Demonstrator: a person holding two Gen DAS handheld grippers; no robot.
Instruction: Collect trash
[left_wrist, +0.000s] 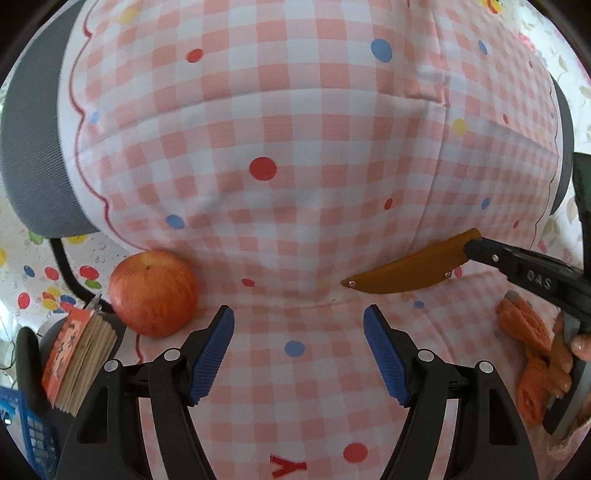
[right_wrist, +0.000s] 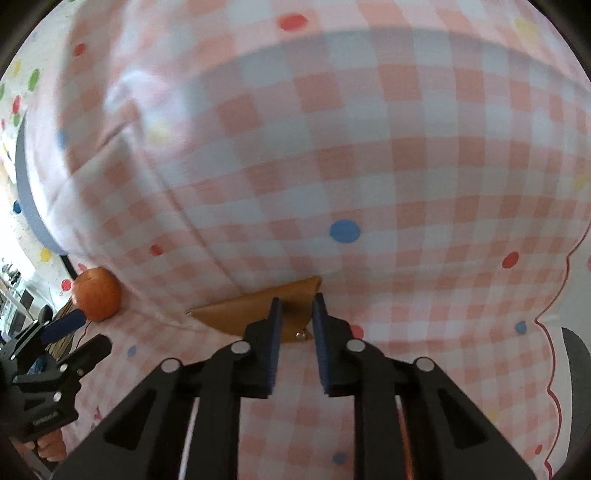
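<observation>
1. We hold two tongs over a chair draped in a pink-and-white checked cloth (left_wrist: 295, 147) dotted red, blue and yellow.
2. The task's thing, an orange-brown leather sheath (left_wrist: 406, 273), lies in the crease where the chair's seat meets its back. In the left wrist view its long axis runs from lower left to upper right: the riveted, pointed tip aims left toward the apple (left_wrist: 153, 293), the wide end rises to the right.
3. Our right tongs (right_wrist: 297, 306) sit at the sheath's wide end, blue pads standing narrowly apart on either side of it; whether they touch the leather, we cannot tell.
4. Our left tongs (left_wrist: 299, 325) hover above the seat, spread wide and carrying nothing, just short of the sheath's tip.
5. The apple rests at the crease's left end, a worn book (left_wrist: 79, 363) just beside it.
6. An orange knitted cloth (left_wrist: 535, 354) lies at the seat's right edge.
</observation>
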